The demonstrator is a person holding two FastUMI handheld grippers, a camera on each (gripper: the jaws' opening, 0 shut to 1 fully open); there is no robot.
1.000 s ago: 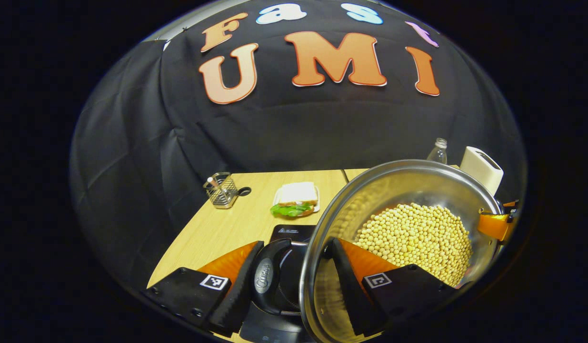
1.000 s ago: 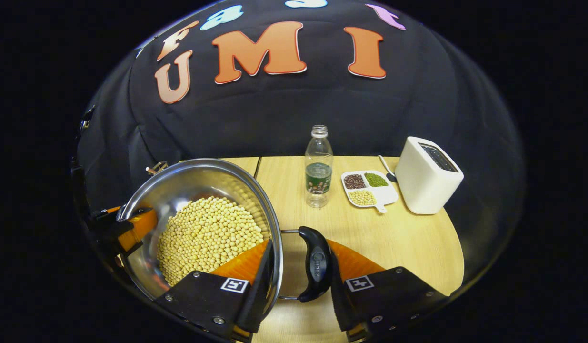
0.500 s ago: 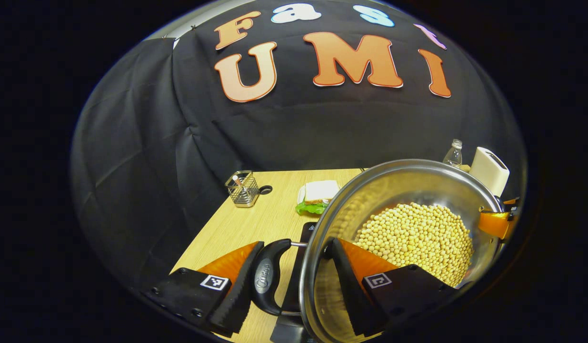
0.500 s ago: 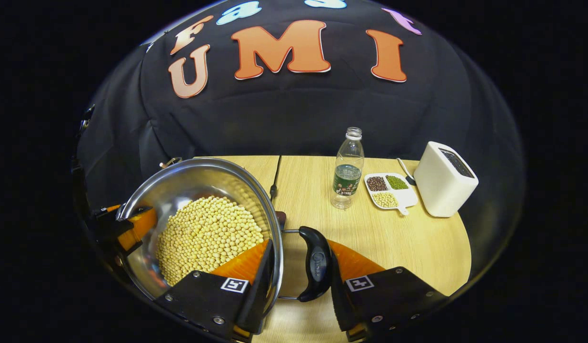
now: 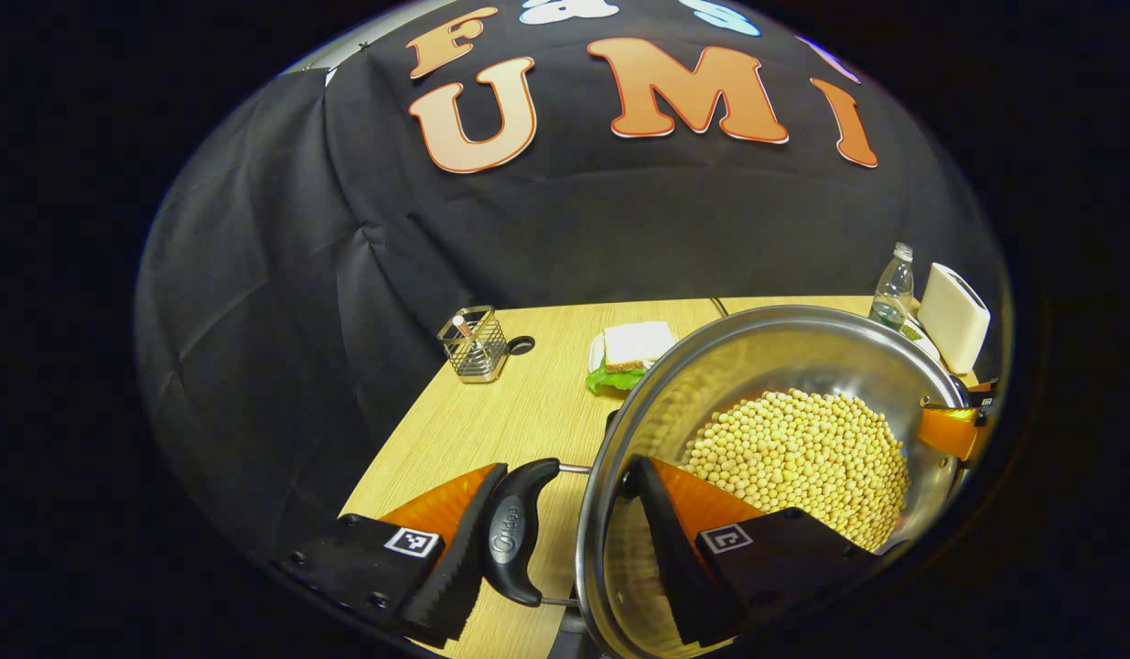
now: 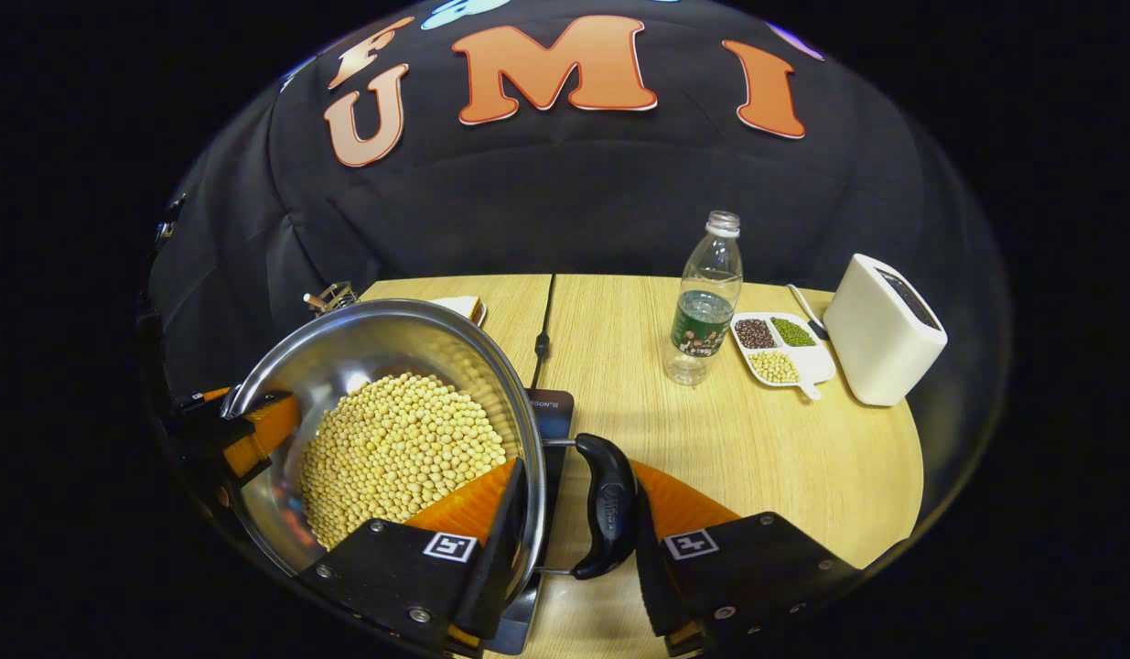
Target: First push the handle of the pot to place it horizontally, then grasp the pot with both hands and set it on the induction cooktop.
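A steel pot (image 5: 784, 366) (image 6: 372, 343) holding soybeans (image 5: 802, 453) (image 6: 395, 448) is gripped from both sides. My left gripper (image 5: 565, 540) is shut on its left side, one finger inside the wall and the other outside the black handle (image 5: 511, 540). My right gripper (image 6: 574, 526) clamps the opposite side the same way over the other black handle (image 6: 610, 503). Each gripper also shows across the pot, the right gripper (image 5: 953, 430) and the left gripper (image 6: 244, 430). The black induction cooktop (image 6: 551, 412) lies under the pot's right edge. Whether the pot touches it I cannot tell.
On the wooden table (image 6: 757, 439) stand a plastic bottle (image 6: 706, 302), a white tray of beans (image 6: 784, 348) and a white toaster (image 6: 885, 329) at the right. A sandwich (image 5: 629, 352) and a wire holder (image 5: 473, 343) sit behind the pot.
Both grippers have carried the pot leftwards across the table. The cooktop, earlier beneath the left handle, now lies under the pot body. The bottle and toaster have slid right in both views.
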